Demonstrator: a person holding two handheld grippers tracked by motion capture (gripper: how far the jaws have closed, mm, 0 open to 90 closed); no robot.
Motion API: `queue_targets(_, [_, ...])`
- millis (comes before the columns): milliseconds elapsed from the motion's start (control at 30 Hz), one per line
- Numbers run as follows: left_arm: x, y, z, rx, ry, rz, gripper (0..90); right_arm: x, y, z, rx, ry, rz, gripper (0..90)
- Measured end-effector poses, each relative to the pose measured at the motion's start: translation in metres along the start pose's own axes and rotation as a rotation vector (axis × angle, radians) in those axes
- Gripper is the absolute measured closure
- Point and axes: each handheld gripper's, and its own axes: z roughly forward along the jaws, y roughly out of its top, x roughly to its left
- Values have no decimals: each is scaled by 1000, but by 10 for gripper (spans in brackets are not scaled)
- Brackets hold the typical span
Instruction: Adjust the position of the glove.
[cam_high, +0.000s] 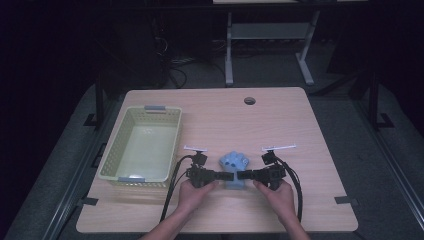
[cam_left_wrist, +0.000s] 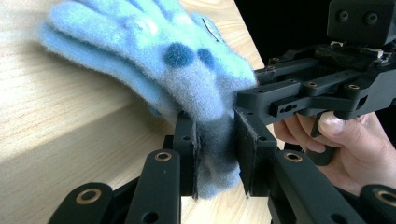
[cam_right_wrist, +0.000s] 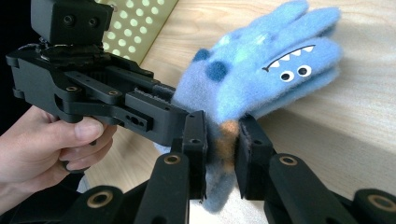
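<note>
A: Where's the glove (cam_high: 234, 164) now?

B: Near the front edge of the table (cam_high: 300, 120), abt mid-width; cuff end lifted off the wood, fingers pointing toward the back edge. Light blue, fuzzy, darker blue spots; right gripper view shows a stitched face on it — toothy mouth, two eyes.

A: Grippers?

B: Left gripper (cam_high: 224, 175) comes at the cuff from the left, right gripper (cam_high: 243, 175) from the right; both closed narrow on the cuff fabric, pads pressing it. In the left gripper view the cuff is squeezed between its jaws (cam_left_wrist: 215, 154); in the right gripper view same, w/ an orange patch of the glove showing between the pads (cam_right_wrist: 222, 149). The two tips sit just beside each other, nearly nose to nose.

A: Hands?

B: One hand (cam_high: 196, 192) behind each gripper, forearms in from the front edge; cables trail back toward the person.

A: Anything around — anything in the way?

B: Pale green basket (cam_high: 116, 150) w/ perforated walls, along the left edge, near the left gripper but apart from it; round hole (cam_high: 249, 100) in the tabletop nr the back edge, well apart from the glove. Nothing lies between glove and basket; another table's legs (cam_high: 229, 47) stand on the floor beyond the back edge.
</note>
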Motion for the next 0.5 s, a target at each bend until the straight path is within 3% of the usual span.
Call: queue_targets(500, [-3, 3, -8, -13, -7, 18, 710, 10, 7, -2, 8, -10, -21, 757])
